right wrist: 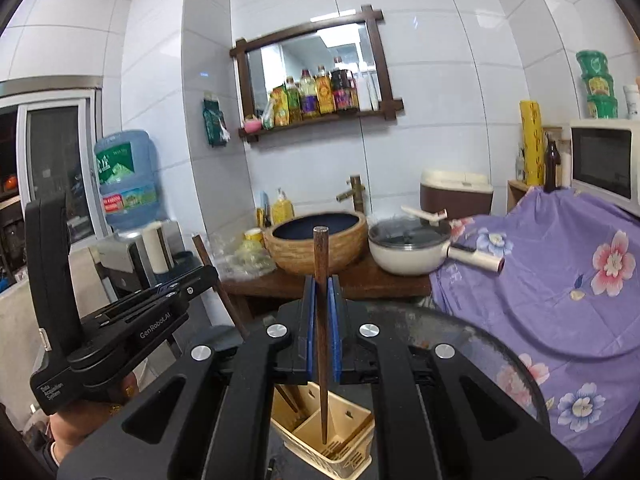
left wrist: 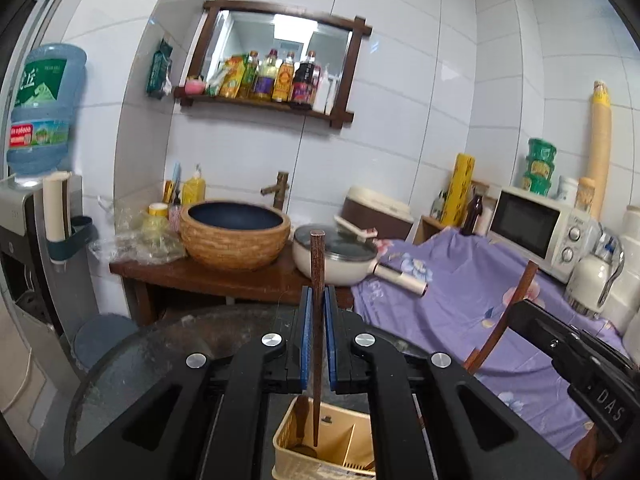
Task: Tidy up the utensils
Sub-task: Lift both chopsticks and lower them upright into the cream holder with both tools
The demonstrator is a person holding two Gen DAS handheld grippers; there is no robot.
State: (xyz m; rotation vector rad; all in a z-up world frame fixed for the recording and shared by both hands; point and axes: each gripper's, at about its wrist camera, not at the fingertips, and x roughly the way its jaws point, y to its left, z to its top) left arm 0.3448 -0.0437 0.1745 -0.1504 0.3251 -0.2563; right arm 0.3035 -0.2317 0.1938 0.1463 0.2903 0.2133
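Wooden chopstick [left wrist: 318, 300] clamped in each hand-held gripper [left wrist: 317, 336], above beige holder [left wrist: 288, 440].

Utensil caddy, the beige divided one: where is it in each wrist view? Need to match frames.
Left wrist: beige utensil caddy at bottom centre, below the left gripper, chopstick tip in its left compartment.
Right wrist: caddy at bottom centre, below the right gripper, chopstick tip inside it.
Shared landmark: woven basin on the wooden counter.

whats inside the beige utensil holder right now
The utensil holder is divided into compartments; dark wooden utensils stand in one, and each gripper's chopstick points down into it. Its bottom is mostly hidden.
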